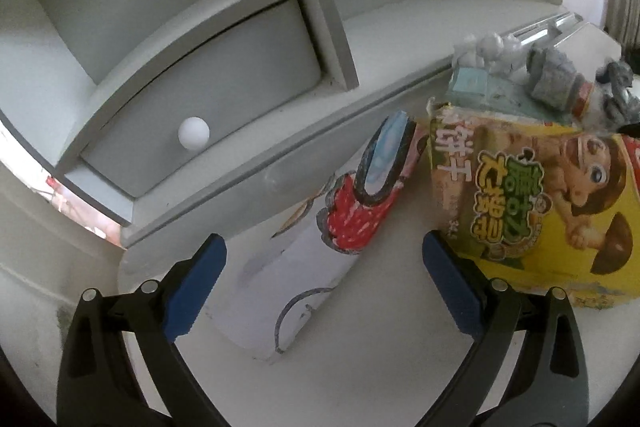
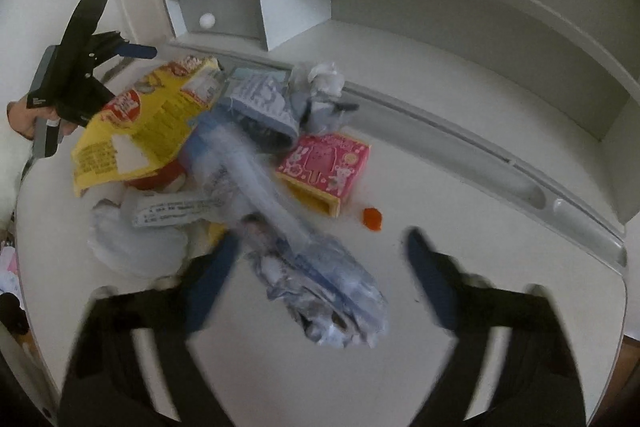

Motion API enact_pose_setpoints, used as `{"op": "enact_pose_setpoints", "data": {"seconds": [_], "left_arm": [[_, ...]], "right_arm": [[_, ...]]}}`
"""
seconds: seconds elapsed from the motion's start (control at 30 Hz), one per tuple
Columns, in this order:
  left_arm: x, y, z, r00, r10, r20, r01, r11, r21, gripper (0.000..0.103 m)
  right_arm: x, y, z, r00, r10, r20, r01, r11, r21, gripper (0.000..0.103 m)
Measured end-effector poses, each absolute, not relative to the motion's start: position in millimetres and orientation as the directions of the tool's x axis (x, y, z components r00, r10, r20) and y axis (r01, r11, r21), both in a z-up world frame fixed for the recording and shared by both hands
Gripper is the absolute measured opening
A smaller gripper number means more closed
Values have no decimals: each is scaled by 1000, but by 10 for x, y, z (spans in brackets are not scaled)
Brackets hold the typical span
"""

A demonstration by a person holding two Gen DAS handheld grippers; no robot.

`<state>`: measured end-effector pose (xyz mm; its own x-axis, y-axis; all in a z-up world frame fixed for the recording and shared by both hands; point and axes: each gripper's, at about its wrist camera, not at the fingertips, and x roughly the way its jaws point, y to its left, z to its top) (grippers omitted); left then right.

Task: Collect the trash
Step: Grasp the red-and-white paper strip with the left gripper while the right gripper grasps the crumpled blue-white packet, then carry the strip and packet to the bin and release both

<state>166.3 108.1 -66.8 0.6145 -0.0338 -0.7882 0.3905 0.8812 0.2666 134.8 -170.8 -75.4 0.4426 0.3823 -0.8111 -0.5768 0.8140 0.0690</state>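
A: Where's the trash?
B: Heaped mid-worktop [image 2: 460, 163]. The left gripper [image 1: 324, 279] has its jaws spread around a rolled paper [image 1: 316, 259]; the right gripper [image 2: 320, 279] straddles a crumpled blue wrapper [image 2: 320, 283], unclamped.
A: Risk?
B: The thin wrapper could slip out; the yellow bag [image 1: 532, 203] may snag.

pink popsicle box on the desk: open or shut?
Open. In the right wrist view the pink box lies flat on the desk, its near end showing a hollow yellow interior.

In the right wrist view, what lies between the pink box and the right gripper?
In the right wrist view, a small orange scrap lies on bare desk between the pink box and the right gripper.
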Motion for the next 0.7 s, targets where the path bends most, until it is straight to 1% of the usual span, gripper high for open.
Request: {"op": "enact_pose_setpoints", "data": {"seconds": [0.07,0.1,0.17,0.2,0.23,0.37,0.53,0.7], "left_arm": [[1658,1106,-660,581,-102,-807,407,895,181,50],[1728,1167,-688,579,-107,-808,398,902,166,50],[1671,1143,-690,593,-59,-803,374,903,210,42],[1636,1127,-686,599,-51,-799,375,900,223,40],[1586,1110,-673,604,-48,-796,374,898,230,37],[1430,1134,-566,601,-62,-797,342,921,187,30],[1219,1184,-352,634,-67,-771,293,943,159,28],[957,1176,-74,665,-59,-744,274,947,170,27]], "right_arm": [[1326,-1711,-745,440,381,-813,-587,807,60,49],[1307,-1710,-738,439,377,-815,-588,807,56,44],[1271,-1723,-722,442,374,-815,-578,814,60,38],[1258,-1721,-712,454,367,-812,-570,820,52,36],[1235,-1728,-695,466,360,-808,-562,826,44,31],[1122,-1864,-600,501,352,-791,-506,860,62,31],[977,-2069,-515,530,343,-775,-440,893,94,31],[815,-2166,-487,555,328,-764,-405,909,96,31]]}}
